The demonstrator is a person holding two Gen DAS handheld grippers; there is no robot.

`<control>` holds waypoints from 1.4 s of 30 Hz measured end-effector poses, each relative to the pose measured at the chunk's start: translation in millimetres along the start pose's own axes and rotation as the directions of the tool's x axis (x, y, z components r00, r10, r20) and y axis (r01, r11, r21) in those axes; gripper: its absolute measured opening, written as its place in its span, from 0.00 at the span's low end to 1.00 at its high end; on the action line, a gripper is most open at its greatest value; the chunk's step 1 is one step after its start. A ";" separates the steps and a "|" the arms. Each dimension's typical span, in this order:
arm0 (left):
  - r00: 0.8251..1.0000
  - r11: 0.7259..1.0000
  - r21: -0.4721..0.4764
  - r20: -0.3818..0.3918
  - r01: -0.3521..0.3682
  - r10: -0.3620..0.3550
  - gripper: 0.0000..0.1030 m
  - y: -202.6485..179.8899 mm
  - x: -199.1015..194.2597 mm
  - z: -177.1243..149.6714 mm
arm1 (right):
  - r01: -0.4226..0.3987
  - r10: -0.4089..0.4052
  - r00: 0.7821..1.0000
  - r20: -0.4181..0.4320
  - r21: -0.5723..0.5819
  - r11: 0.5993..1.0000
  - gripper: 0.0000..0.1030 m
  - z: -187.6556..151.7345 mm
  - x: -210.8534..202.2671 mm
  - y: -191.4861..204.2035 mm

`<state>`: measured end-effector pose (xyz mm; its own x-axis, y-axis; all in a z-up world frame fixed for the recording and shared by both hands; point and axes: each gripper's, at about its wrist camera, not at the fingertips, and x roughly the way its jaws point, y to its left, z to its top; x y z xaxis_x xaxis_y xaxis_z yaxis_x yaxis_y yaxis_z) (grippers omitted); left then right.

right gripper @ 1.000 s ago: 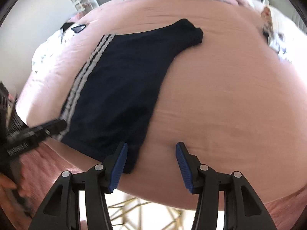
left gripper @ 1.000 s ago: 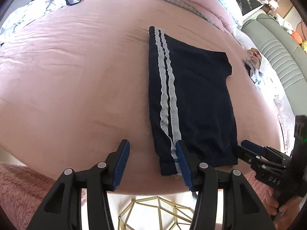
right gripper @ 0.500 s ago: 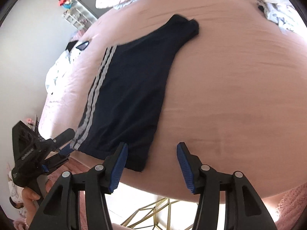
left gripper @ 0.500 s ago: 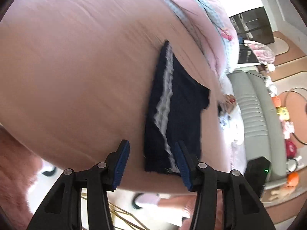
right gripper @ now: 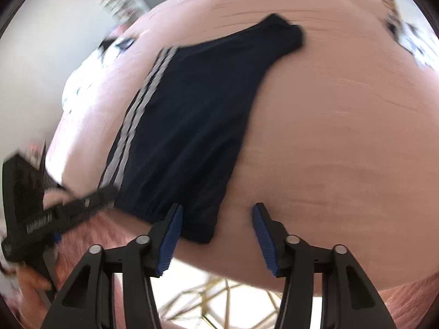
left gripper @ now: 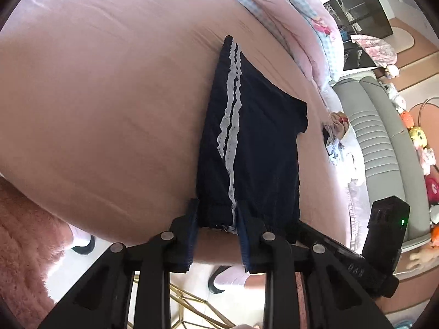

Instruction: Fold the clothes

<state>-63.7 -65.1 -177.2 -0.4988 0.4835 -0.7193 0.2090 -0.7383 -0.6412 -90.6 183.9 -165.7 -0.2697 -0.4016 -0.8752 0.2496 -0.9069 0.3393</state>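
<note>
Showing: my two tools at the near edge of the bed [left gripper: 115, 104], which is covered in pink
Shorts: dark navy shorts [left gripper: 258, 142] with two pale side stripes, lying flat on the bed, the gathered waistband at the near edge
My left tool: left tool [left gripper: 215, 216] has just been closing; its blue pads now sit narrow on either side of the striped waistband corner, with the fabric between them and bunched
My right tool: right tool [right gripper: 216, 227] stands fairly wide; its jaws have just been closing a little; the other waistband corner lies between the pads, touching the left pad only, and is not gripped
Right tool seen from the left camera: black body just beside the shorts' near right corner
Sofa: grey sofa [left gripper: 384, 142] beyond the bed's far side
Blur: the right camera's picture is smeared
</note>
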 end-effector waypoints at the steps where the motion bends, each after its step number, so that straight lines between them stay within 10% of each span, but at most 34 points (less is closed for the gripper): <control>1: 1.000 1.000 -0.006 -0.003 0.008 -0.008 0.22 2.1 -1.8 -0.2 | 0.006 -0.006 1.000 -0.005 -0.028 1.000 0.43 -1.9 -1.8 2.9; 4: 1.000 1.000 -0.009 -0.007 0.009 -0.009 0.23 4.4 1.9 2.0 | -0.004 0.004 1.000 -0.004 -0.002 1.000 0.43 -1.3 1.7 0.6; 10: 1.000 0.998 0.060 0.022 -0.018 0.017 0.14 -16.2 -10.8 2.4 | -0.036 0.036 0.998 0.044 0.001 0.999 0.11 0.6 -9.5 4.8; 31: 0.997 0.997 0.068 -0.069 0.033 -0.028 0.14 -32.0 -28.3 -30.2 | -0.098 0.097 0.995 0.023 0.059 0.993 0.10 -38.8 -48.2 -16.6; 42: 0.996 0.992 0.115 -0.080 0.051 -0.042 0.14 -49.9 -14.5 42.4 | -0.111 0.099 0.989 0.106 0.108 0.988 0.10 49.7 -48.4 -25.4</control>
<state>-102.5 -55.2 -123.5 -0.4382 0.5502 -0.7108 0.0854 -0.7617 -0.6422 -130.1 220.1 -114.8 -0.3405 -0.5010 -0.7956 0.1761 -0.8652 0.4695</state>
